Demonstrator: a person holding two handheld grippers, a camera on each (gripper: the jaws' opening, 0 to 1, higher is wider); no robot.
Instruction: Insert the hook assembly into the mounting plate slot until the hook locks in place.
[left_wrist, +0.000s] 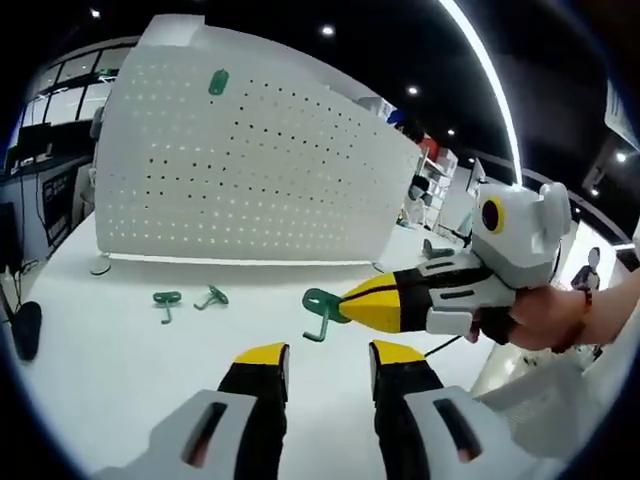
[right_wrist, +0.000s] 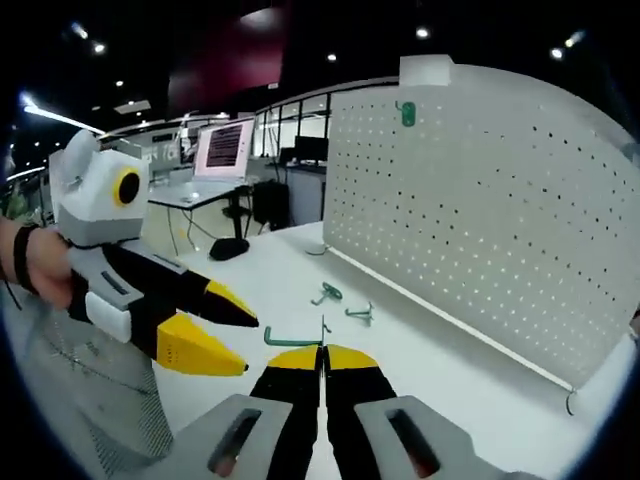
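Right gripper (left_wrist: 352, 307) w/ its yellow tips pressed together is pinching a green plastic hook (left_wrist: 318, 313) by the shank, prob so the hooked end is sticking out free for insertion. In the right gripper view the hook's bar (right_wrist: 292, 341) is poking out just left of the tips. Left gripper (left_wrist: 328, 360) is hanging spread, gripping nothing, just below the held hook. Two more green hooks (left_wrist: 186, 299) are lying on the white table (left_wrist: 120, 380) beyond the fingers. Further out, the white perforated pegboard (left_wrist: 250, 180) is standing upright w/ one green hook (left_wrist: 218, 82) already sitting near the top, well apart from the held one.
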